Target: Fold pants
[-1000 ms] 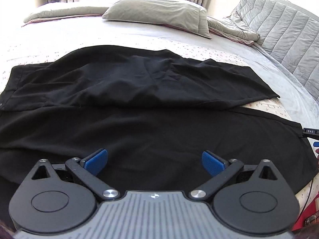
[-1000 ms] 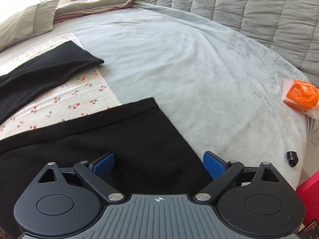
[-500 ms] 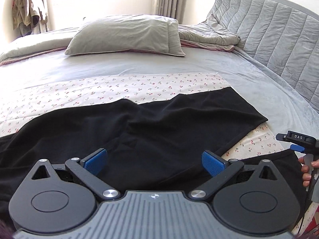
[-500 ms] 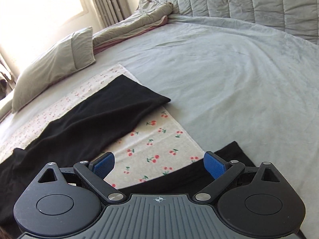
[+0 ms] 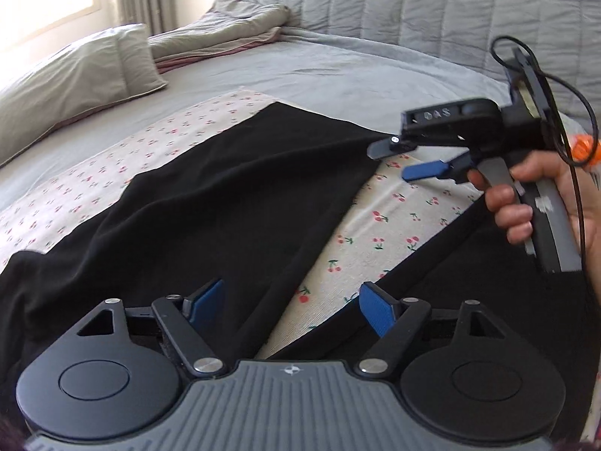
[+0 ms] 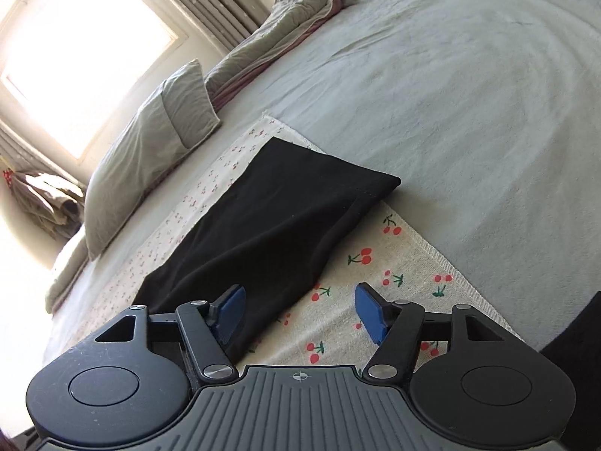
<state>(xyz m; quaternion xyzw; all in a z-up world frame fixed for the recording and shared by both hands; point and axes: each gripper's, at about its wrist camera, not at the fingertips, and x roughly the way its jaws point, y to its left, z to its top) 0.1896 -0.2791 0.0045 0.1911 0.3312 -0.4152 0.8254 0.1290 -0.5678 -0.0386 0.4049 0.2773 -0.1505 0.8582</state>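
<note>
Here, on a wide bed [image 6: 469,94] under a pale grey-green cover, I have a pair of black soft-fabric pants [image 5: 210,203] spread out over a cream cotton cloth printed with small red cherries [image 6: 375,263]. Taking that cherry cloth as my landmark: one black leg lies along the cloth's length with its hem end [image 6: 360,184] reaching just past the cloth's edge onto the bed cover, and a second stretch of black fabric [image 5: 469,263] crosses the cloth's near corner, so a wedge of cherry print shows bare between the two.

My left gripper [image 5: 291,302] hangs over that wedge, its blue-padded jaws closing but apart, with the inner edge of the far leg and a strip of cloth between them; the pads do not press on either. My right gripper [image 6: 300,310] points along the cloth towards the hem end, its jaws also closing and not yet together, the left pad over the black leg's edge, the right pad over bare cherry print. From the left wrist view I see that right gripper held sideways above the cloth's far corner in a hand [image 5: 533,203] wrapped round the grey handle.

Beyond the cloth's far long side lie a grey-green rectangular pillow [image 6: 150,143] and a rumpled grey quilt [image 6: 300,0].
</note>
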